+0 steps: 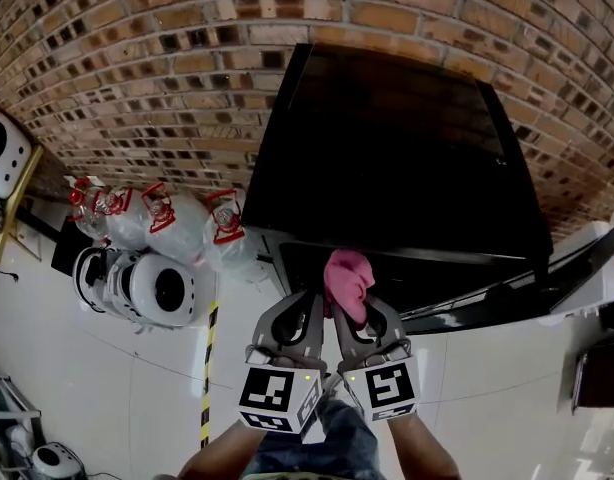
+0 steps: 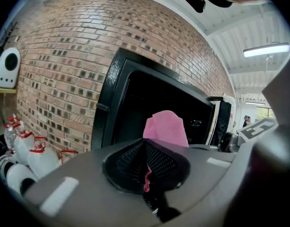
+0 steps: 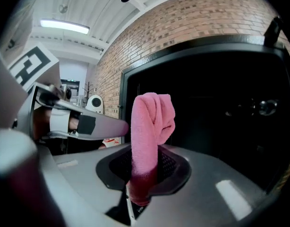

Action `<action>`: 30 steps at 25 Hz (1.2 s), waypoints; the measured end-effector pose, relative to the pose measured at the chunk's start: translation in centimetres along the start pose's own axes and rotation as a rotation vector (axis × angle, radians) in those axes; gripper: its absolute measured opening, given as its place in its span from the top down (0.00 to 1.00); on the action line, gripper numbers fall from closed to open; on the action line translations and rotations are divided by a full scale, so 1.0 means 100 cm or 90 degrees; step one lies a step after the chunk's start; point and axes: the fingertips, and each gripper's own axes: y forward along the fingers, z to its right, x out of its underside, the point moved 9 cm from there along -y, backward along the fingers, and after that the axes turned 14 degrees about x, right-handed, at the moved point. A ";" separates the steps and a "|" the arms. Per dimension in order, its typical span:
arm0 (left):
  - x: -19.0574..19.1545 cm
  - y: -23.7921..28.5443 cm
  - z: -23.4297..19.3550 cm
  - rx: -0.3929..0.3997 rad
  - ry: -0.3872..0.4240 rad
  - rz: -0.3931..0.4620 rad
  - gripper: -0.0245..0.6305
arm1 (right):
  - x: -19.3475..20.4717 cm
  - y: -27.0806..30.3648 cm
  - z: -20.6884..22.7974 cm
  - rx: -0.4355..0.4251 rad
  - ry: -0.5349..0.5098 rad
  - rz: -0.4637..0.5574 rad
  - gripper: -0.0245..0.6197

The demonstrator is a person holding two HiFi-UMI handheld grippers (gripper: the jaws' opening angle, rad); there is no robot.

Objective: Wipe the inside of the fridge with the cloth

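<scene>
Right gripper view is showing the right tongs (image 3: 143, 183) clamping shut on the pink cloth (image 3: 152, 122), which is standing upright before the open fridge (image 3: 220, 108) (ready for reaching inside). The left tongs (image 2: 147, 174), closed, are pinching only a pink sliver, probably steadying it.

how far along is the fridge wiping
Done: the black fridge stands open, and the pink cloth is picked up. In hand: the right gripper and left gripper both have jaws shut on it, before the opening. Left: seemingly all the wiping inside.
</scene>
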 end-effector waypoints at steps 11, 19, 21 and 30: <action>0.028 0.026 -0.028 0.010 0.001 0.003 0.94 | 0.004 0.076 0.009 -0.108 0.001 0.116 0.87; 0.034 0.049 -0.040 0.043 0.026 0.079 0.94 | 0.016 0.130 0.026 -0.135 -0.044 0.191 0.87; 0.040 0.058 -0.043 0.053 0.036 0.094 0.94 | 0.021 0.145 0.032 -0.130 -0.055 0.202 0.87; 0.063 0.093 -0.053 0.070 0.116 0.151 0.95 | 0.030 0.209 0.062 -0.083 -0.068 0.232 0.87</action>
